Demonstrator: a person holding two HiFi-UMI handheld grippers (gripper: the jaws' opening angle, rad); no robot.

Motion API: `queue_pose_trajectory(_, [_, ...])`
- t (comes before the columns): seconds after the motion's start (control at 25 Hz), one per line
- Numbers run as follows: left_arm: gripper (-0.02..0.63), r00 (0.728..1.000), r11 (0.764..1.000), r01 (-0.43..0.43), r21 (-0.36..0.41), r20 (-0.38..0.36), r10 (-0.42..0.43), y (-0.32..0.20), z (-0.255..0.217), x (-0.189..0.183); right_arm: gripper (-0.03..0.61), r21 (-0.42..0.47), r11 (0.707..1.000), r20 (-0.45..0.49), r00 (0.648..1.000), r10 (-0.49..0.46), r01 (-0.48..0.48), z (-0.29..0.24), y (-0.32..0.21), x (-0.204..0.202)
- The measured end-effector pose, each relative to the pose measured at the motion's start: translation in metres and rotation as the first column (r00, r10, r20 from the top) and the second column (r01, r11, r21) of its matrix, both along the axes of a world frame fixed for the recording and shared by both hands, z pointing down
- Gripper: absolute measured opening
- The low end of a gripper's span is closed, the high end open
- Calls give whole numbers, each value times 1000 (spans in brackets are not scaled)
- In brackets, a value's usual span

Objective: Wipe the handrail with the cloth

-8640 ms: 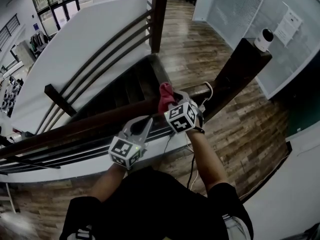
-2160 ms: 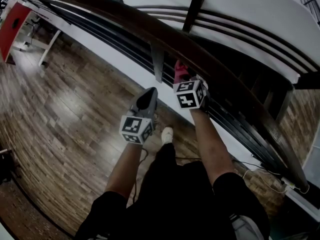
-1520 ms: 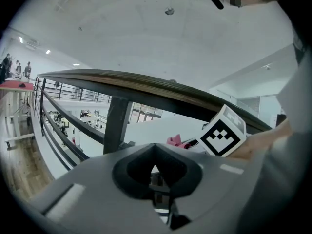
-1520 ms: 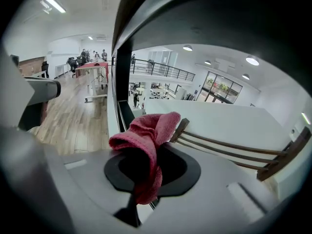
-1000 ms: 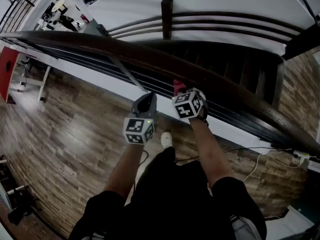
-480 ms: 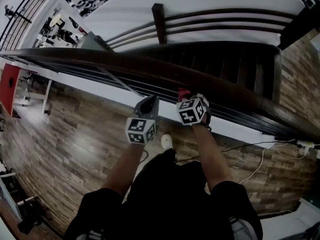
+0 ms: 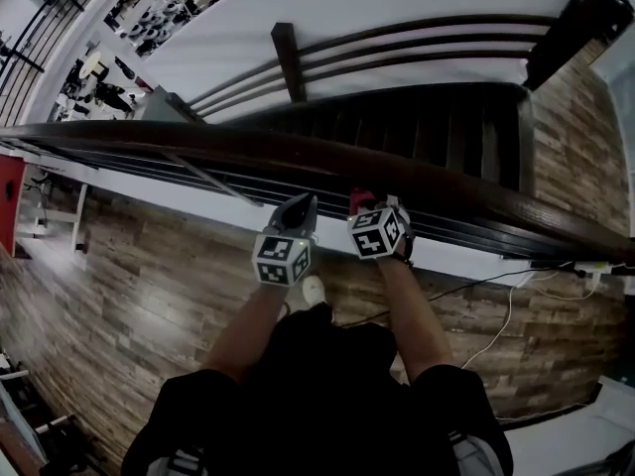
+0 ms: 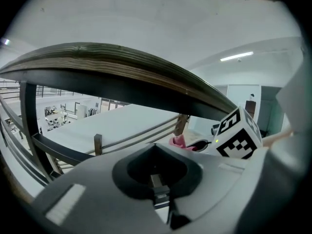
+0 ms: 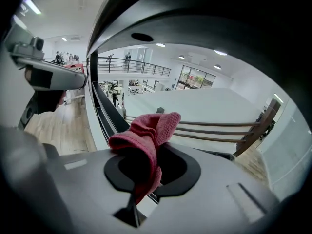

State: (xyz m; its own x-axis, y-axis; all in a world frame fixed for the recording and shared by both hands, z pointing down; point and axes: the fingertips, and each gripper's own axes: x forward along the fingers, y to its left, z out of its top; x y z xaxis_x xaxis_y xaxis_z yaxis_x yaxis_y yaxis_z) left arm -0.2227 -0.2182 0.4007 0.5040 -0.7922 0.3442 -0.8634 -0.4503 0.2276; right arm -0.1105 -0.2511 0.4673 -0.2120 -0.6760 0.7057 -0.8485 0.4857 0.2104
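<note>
Pinching this soft, floppy pink-red microfibre cloth (image 9: 146, 133) by a bunched fold looks right to me; it's light and squashes easily. Right gripper (image 9: 139, 194) is clamped tight on it, up against the underside edge of the dark curved wooden handrail (image 7: 198, 142). Left gripper (image 7: 299, 204) is closed on nothing, just beside it.

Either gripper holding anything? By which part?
Right gripper is shut on the red cloth, pinching its lower end; the rest bunches up above the jaws. Left gripper is shut, empty.
</note>
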Motion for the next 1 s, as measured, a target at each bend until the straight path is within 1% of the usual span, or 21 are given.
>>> queue_pose_trajectory(0.12, [0, 1000, 1000, -14, -14, -9, 14, 0, 3, 12, 52, -1, 1000, -21, 1000, 14, -14, 0, 3, 20])
queue_pose_trajectory(0.28, [0, 999, 999, -45, -28, -12, 45, 6, 9, 36, 52, -11, 998, -31, 997, 64, -65, 0, 9, 52])
queue_pose_trajectory(0.4, [0, 999, 998, -46, -36, -8, 46, 12, 15, 54, 52, 0, 997, -31, 996, 81, -81, 0, 13, 74])
queue_pose_trajectory(0.56, [0, 999, 998, -37, -48, -2, 37, 18, 22, 74, 52, 17, 998, -53, 996, 65, -64, 0, 20, 100])
queue_pose_trajectory(0.68, [0, 997, 998, -52, -33, 57, 54, 27, 27, 96, 52, 18, 998, -47, 997, 54, -53, 1, 24, 122])
queue_pose_trajectory(0.72, [0, 997, 998, -49, -31, 64, 51, 30, 28, 105, 52, 16, 999, -42, 998, 48, -47, 2, 26, 129])
queue_pose_trajectory(0.88, [0, 999, 1000, 9, -19, 36, -8, 39, 23, 136, 52, 25, 1000, -32, 999, 6, -6, 1, 34, 155])
queue_pose_trajectory(1.0, [0, 999, 1000, 28, -14, 26, -27, 45, 18, 157, 52, 38, 999, -35, 999, -23, 25, -3, 39, 175])
